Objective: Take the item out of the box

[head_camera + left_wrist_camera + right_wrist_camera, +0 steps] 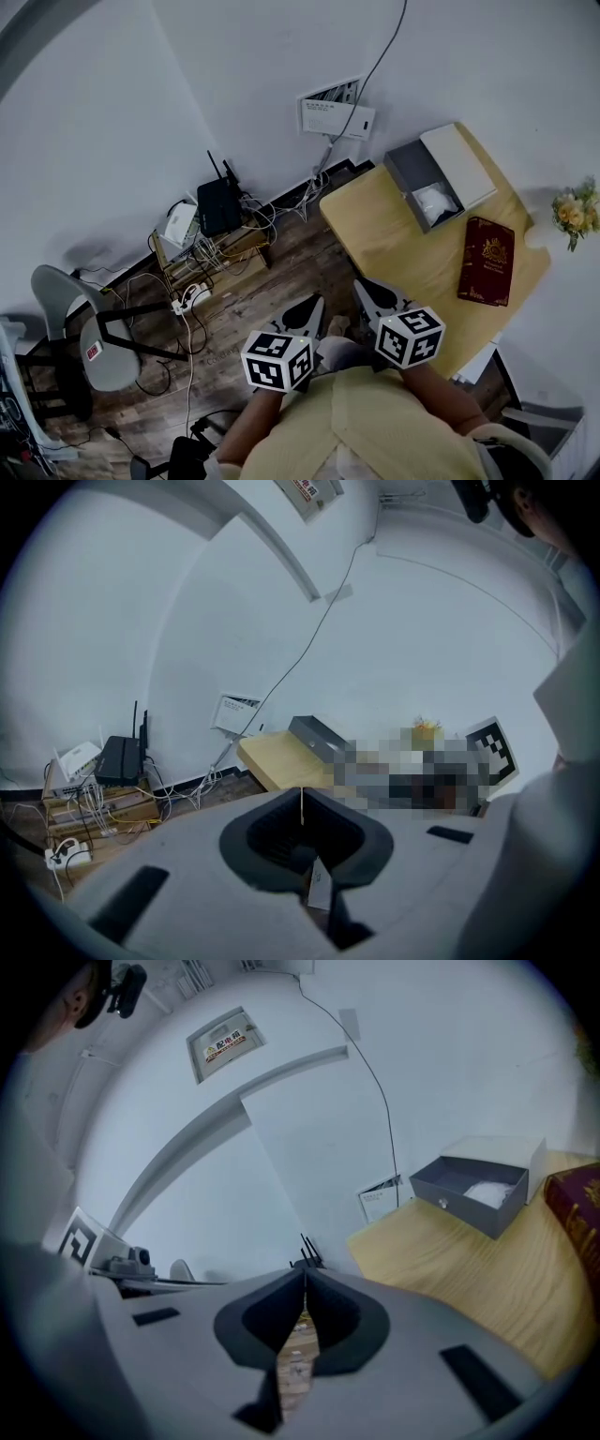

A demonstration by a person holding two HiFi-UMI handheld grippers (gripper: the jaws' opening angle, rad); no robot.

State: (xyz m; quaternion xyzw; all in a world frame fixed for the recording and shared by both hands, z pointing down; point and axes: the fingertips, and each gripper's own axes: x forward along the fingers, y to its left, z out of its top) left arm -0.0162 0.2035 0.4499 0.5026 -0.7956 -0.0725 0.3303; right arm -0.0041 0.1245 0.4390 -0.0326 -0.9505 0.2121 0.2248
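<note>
While the left gripper (301, 791) and right gripper (305, 1277) are hovering shut and empty, the white item (437, 201) is sitting in the open grey box (405, 174), well apart; arriving unopened is risking shoving the box.

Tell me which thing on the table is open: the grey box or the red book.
The grey box: its top is off, showing something white inside. The red book lies closed, cover up.

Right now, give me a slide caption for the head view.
Left gripper and right gripper, both shut, hover by the table; open grey box holds a white item.
</note>
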